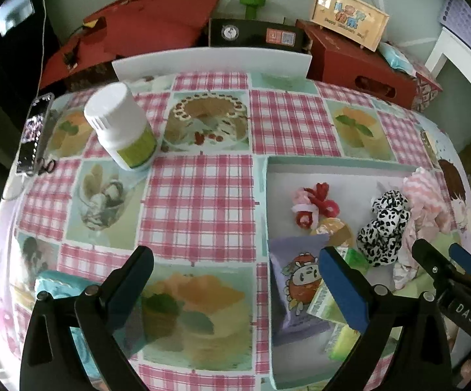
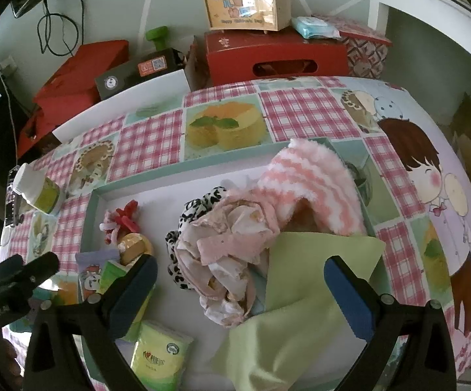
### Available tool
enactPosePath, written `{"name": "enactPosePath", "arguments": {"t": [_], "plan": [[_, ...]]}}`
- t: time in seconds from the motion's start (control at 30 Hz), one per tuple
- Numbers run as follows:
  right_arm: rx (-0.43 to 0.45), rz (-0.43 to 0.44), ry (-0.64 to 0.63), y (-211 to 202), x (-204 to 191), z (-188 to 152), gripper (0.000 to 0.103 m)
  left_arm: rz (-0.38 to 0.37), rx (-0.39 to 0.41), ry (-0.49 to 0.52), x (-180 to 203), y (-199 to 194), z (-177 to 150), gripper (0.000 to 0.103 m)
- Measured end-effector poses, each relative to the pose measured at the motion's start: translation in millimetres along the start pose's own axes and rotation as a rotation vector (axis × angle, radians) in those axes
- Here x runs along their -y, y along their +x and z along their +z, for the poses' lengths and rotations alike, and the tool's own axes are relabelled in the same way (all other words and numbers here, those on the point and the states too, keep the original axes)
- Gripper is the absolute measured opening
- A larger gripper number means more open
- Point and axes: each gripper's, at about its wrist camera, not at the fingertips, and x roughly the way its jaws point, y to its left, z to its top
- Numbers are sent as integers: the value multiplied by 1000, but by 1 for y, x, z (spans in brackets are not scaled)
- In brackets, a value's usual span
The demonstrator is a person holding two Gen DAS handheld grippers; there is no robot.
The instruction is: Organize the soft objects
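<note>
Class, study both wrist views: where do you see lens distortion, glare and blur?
Left wrist view: the tablecloth bows outward, corners go black, daylight washes out the left edge. Right wrist view: the same fisheye bulge, glare on the handled box, the green cloth slightly soft.

free: tablecloth point(image 1: 199, 195) centre | blocked: bottle point(image 1: 121, 123), crowded tray point(image 1: 333, 162)

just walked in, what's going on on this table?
A person is sorting soft items into a shallow tray on the checked tablecloth, one handheld tool per hand. Both are open and empty. The right tool hangs over a pile in the tray: a pink striped fuzzy sock, crumpled pink cloth, a green cloth and a leopard-print scrunchie. The left tool is over the tray's left edge, near a purple snack packet. A white bottle stands outside the tray.
</note>
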Motion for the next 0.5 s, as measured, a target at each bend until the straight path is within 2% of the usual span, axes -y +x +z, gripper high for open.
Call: {"name": "enactPosePath", "arguments": {"t": [0.33,0.5], "plan": [[24,-17,-32,-15,-10,-6,103,25,10,16,-11,-14,-7,101],[-16,-20,-72,-8,-21,-21,103,49,-22,-30,-25,-15,-19,101]]}}
